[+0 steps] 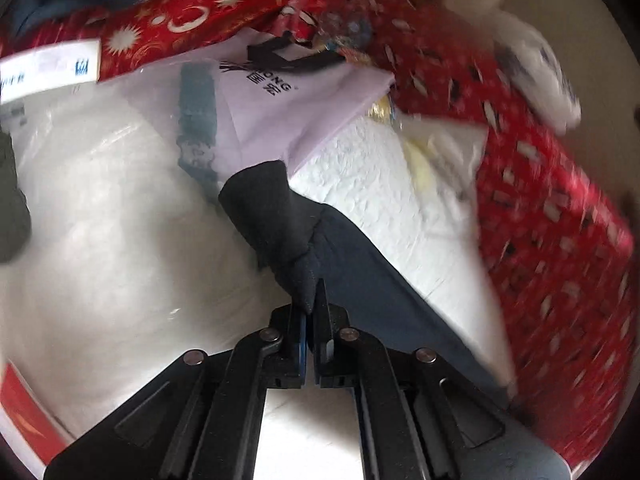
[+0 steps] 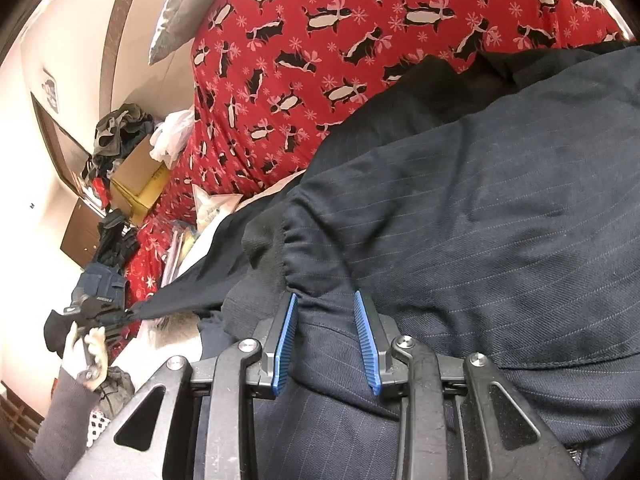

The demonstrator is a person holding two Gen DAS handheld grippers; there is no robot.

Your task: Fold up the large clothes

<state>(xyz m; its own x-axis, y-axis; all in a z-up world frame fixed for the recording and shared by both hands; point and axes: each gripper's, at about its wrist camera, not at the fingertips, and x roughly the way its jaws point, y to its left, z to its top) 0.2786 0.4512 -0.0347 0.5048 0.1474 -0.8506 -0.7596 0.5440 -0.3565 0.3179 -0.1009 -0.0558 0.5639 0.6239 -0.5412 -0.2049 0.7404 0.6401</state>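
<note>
Bedding in red cloth printed with penguins [image 2: 320, 40] is being used as the work surface, and the large dark navy pinstriped garment [image 2: 500, 208] is being spread across it, rumpled and not yet squared into any neat fold. Folding is judged to be at an early stage: one long part of the garment [image 1: 360, 264] is being stretched out sideways over white plastic-wrapped packages [image 1: 120, 220], with no finished crease being shown anywhere. A bunched, gathered edge is being clamped by the right gripper [image 2: 325, 300], its blue pads standing narrowly apart on the thick cloth. The far end, near a ribbed dark cuff [image 1: 264, 208], is being pinched by the left gripper [image 1: 311, 304], fully closed on the fabric. Laying flat, aligning and folding over are all being left to do.
</note>
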